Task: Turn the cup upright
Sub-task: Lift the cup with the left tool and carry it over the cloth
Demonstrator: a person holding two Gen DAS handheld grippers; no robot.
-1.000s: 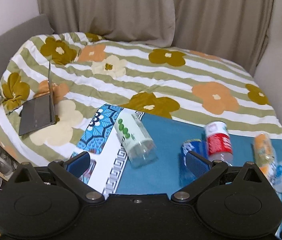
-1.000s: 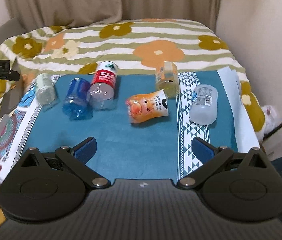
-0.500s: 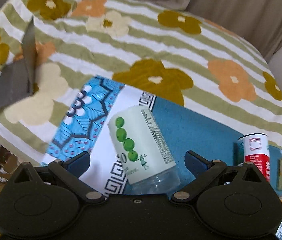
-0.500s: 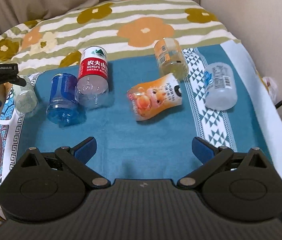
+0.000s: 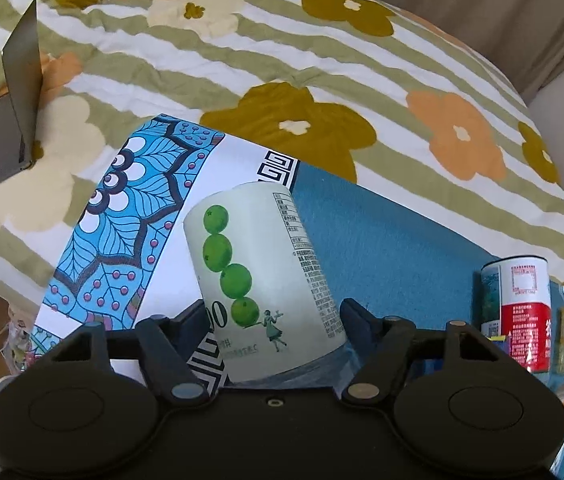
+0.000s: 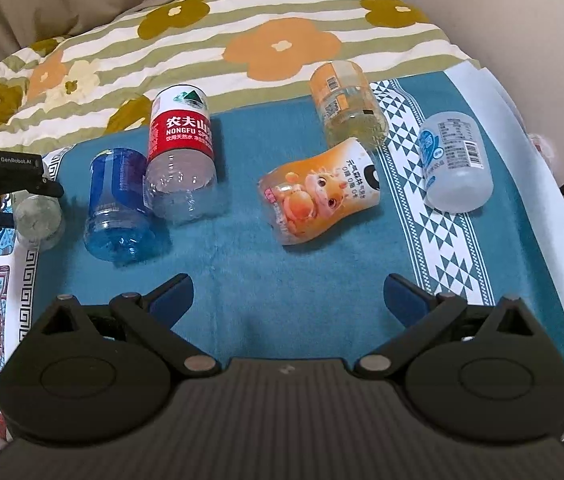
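A pale green cup with green fruit printed on it (image 5: pixel 260 276) lies on its side at the left end of the blue cloth (image 5: pixel 393 248). My left gripper (image 5: pixel 274 320) has a finger on each side of the cup's lower part, and the jaws have narrowed onto it. The same cup shows small at the far left of the right wrist view (image 6: pixel 38 220), under the left gripper. My right gripper (image 6: pixel 287 300) is open and empty, low over the near middle of the cloth (image 6: pixel 282 272).
Several other cups lie on their sides on the cloth: blue (image 6: pixel 118 208), red-labelled (image 6: pixel 182 156), orange cartoon (image 6: pixel 321 192), yellow (image 6: pixel 345 104), frosted white (image 6: pixel 453 164). A flowered quilt (image 5: pixel 282 60) lies behind. An open laptop (image 5: pixel 6 120) sits at the far left.
My left gripper has moved forward and down over the green cup and narrowed its jaws around it. My right gripper has moved closer over the cloth and stays open.
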